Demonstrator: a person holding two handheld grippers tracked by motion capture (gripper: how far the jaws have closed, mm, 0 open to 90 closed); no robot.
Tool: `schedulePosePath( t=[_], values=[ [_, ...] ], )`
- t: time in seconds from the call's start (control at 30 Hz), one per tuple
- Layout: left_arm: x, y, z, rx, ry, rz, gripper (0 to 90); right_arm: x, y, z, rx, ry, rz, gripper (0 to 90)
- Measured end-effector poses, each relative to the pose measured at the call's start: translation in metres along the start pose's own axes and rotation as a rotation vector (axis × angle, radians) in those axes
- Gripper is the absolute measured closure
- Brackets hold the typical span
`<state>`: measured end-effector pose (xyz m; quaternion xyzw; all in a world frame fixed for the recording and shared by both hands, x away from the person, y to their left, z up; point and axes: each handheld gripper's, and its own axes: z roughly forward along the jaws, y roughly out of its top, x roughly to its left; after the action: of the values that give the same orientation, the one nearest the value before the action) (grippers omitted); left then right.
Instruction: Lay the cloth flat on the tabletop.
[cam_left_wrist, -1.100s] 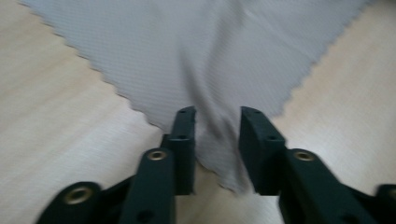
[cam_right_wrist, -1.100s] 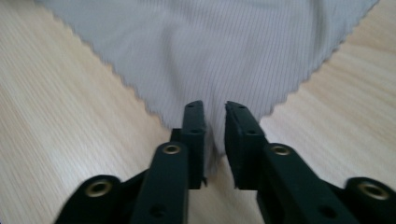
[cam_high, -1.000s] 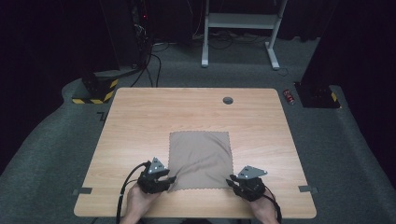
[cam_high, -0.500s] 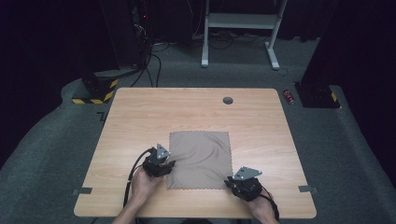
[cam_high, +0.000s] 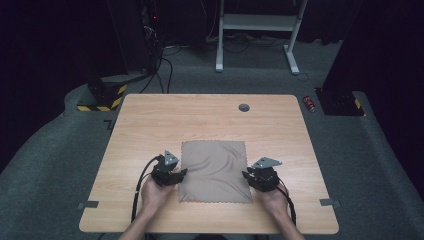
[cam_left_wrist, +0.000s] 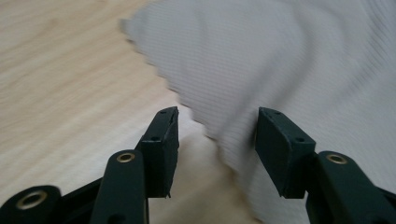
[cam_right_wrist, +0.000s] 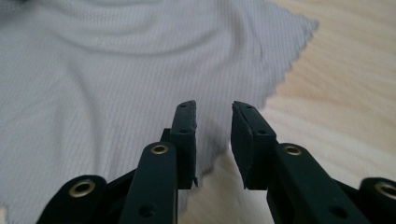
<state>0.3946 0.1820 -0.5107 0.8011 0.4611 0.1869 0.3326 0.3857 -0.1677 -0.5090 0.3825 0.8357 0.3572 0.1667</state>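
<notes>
A square beige-grey cloth (cam_high: 215, 170) with zigzag edges lies slightly rippled on the near middle of the wooden table (cam_high: 150, 125). My left gripper (cam_high: 176, 175) sits at the cloth's left edge, low over the table. In the left gripper view it (cam_left_wrist: 217, 123) is open wide, and the cloth (cam_left_wrist: 289, 60) has its edge running between the jaws. My right gripper (cam_high: 249, 177) is at the cloth's right edge. In the right gripper view it (cam_right_wrist: 212, 114) is open by a narrow gap, straddling the edge of the cloth (cam_right_wrist: 93, 84).
A small black round grommet (cam_high: 244, 107) is set in the table near its far edge. On the floor beyond are a red can (cam_high: 310, 103), a yellow-and-black striped base (cam_high: 102, 100) with cables, and a white desk frame (cam_high: 255, 22).
Both grippers moved forward from the cloth's near corners to the middle of its side edges, the left first, then the right. The cloth now shows more ripples.
</notes>
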Motion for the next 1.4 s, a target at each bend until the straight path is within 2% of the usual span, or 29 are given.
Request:
schedulePosePath(
  t=[0.07, 0.1, 0.2, 0.27, 0.3, 0.33, 0.43, 0.5, 0.53, 0.6, 0.63, 0.7, 0.8, 0.87, 0.93, 1.1, 1.27, 1.4],
  values=[
    [0.006, 0.007, 0.006, -0.015, -0.003, -0.028, 49.4, 0.003, 0.003, 0.005, 0.002, 0.003, -0.014, 70.8],
    [0.007, 0.011, 0.010, -0.006, 0.001, -0.029, 49.4, 0.004, 0.004, 0.008, 0.005, 0.003, -0.021, 70.6],
    [0.007, 0.023, 0.021, 0.010, 0.013, -0.002, 48.9, 0.005, 0.003, 0.014, 0.026, 0.005, -0.007, 70.1],
    [0.007, 0.029, 0.029, 0.021, 0.035, 0.015, 48.9, 0.005, 0.002, 0.014, 0.027, 0.006, -0.010, 69.8],
    [0.007, 0.033, 0.034, 0.046, 0.049, 0.029, 49.0, 0.005, 0.002, 0.014, 0.032, 0.009, -0.013, 69.7],
    [0.008, 0.033, 0.036, 0.041, 0.054, 0.037, 49.8, 0.005, 0.002, 0.014, 0.035, 0.009, -0.018, 69.7],
    [0.016, 0.037, 0.041, 0.032, 0.053, 0.023, 52.2, 0.004, 0.002, 0.013, 0.039, 0.015, -0.037, 69.6],
    [0.020, 0.041, 0.044, 0.037, 0.067, 0.037, 52.4, 0.003, 0.002, 0.013, 0.040, 0.019, -0.038, 69.9],
    [0.022, 0.041, 0.046, 0.023, 0.090, 0.039, 53.8, 0.002, 0.003, 0.014, 0.042, 0.016, -0.034, 69.9],
    [0.027, 0.041, 0.048, 0.009, 0.077, 0.013, 54.4, 0.000, 0.005, 0.015, 0.049, -0.007, -0.038, 69.9],
    [0.029, 0.040, 0.048, 0.006, 0.066, -0.017, 53.9, 0.000, 0.007, 0.016, 0.053, -0.019, -0.041, 69.9],
    [0.030, 0.039, 0.048, 0.002, 0.063, -0.029, 52.8, -0.002, 0.009, 0.016, 0.043, -0.023, -0.042, 70.0],
    [0.029, 0.038, 0.047, 0.000, 0.066, -0.023, 51.5, -0.013, 0.014, 0.019, 0.019, -0.038, 0.021, 69.4],
    [0.032, 0.037, 0.048, -0.005, 0.061, -0.035, 48.7, -0.023, 0.022, 0.025, -0.011, -0.079, 0.063, 68.2],
    [0.033, 0.036, 0.048, -0.012, 0.053, -0.043, 47.4, -0.028, 0.029, 0.032, -0.019, -0.105, 0.076, 67.6],
    [0.034, 0.034, 0.048, -0.026, 0.055, -0.044, 45.5, -0.034, 0.051, 0.056, -0.002, -0.116, 0.037, 71.3],
    [0.035, 0.026, 0.048, -0.084, 0.056, -0.044, 43.5, -0.043, 0.053, 0.071, 0.010, -0.109, 0.076, 77.4],
    [0.035, 0.026, 0.048, -0.083, 0.058, -0.044, 42.8, -0.049, 0.057, 0.073, 0.026, -0.148, 0.081, 77.9]
  ],
)
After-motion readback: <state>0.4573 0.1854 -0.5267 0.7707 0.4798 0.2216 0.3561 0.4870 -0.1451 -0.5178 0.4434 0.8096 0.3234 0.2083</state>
